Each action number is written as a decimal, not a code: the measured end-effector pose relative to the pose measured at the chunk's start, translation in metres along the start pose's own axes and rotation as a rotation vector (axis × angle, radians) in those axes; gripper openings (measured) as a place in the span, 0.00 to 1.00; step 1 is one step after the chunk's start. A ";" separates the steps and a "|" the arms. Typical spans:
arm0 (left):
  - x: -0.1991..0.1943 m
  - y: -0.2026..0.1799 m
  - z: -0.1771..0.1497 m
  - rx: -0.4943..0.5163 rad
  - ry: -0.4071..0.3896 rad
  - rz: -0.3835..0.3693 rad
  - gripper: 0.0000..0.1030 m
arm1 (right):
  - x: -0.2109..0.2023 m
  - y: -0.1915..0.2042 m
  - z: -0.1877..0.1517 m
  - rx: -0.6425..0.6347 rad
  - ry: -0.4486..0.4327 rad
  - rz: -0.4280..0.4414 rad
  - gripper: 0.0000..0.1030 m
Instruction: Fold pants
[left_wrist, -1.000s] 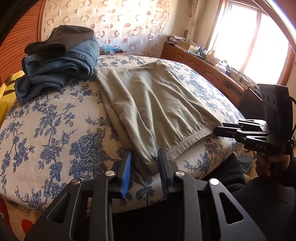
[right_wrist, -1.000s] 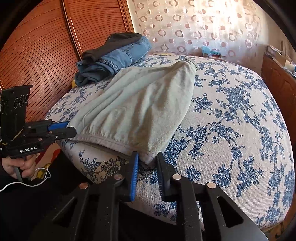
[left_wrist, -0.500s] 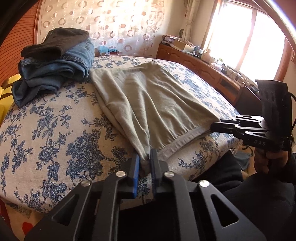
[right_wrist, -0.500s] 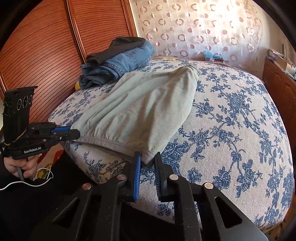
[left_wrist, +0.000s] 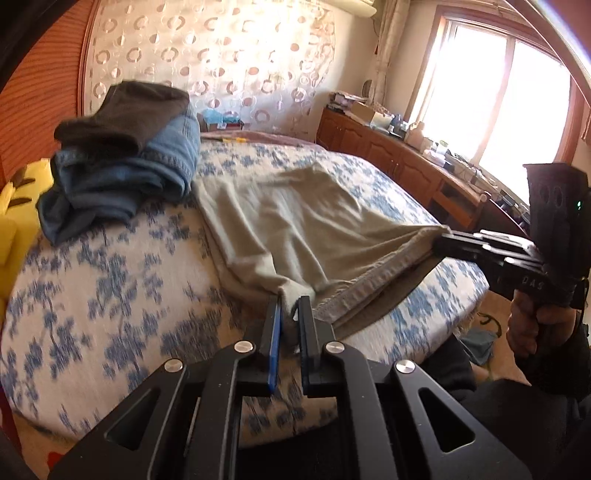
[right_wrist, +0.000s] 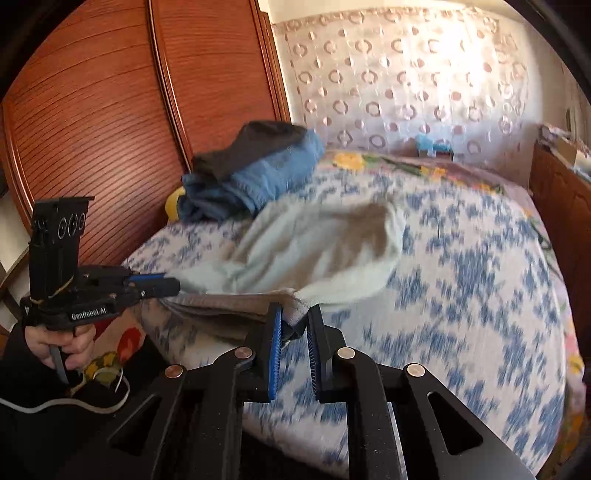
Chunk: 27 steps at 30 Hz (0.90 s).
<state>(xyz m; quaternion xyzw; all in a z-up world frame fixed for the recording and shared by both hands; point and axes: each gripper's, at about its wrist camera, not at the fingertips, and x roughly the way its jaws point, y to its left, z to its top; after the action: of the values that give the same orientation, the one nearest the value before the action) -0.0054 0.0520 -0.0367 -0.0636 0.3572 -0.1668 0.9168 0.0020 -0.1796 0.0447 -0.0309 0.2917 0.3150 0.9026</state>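
My left gripper (left_wrist: 290, 310) and right gripper (right_wrist: 295, 325) each pinch a near waistband corner of the beige pants (left_wrist: 295, 221), seemingly raised off the bed (left_wrist: 110, 295).

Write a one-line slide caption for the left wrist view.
Left hand-held gripper pinches one waistband corner of the beige pants on the floral bed; the right hand-held gripper holds the other.

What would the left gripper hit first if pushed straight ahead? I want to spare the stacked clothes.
The left gripper already pinches the beige pants; straight on lies more of them, probably not the folded jeans pile off left.
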 end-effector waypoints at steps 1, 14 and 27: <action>0.002 0.001 0.005 0.003 -0.007 0.001 0.09 | 0.002 0.000 0.004 -0.009 -0.010 -0.011 0.13; 0.041 0.022 0.058 0.004 -0.008 0.030 0.09 | 0.051 -0.018 0.054 0.016 -0.036 -0.057 0.12; 0.081 0.040 0.117 0.030 -0.014 0.118 0.09 | 0.119 -0.058 0.090 0.070 0.003 -0.103 0.12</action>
<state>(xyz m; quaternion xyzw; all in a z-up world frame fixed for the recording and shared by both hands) 0.1399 0.0610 -0.0118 -0.0299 0.3512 -0.1172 0.9284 0.1567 -0.1388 0.0468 -0.0148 0.3018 0.2577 0.9178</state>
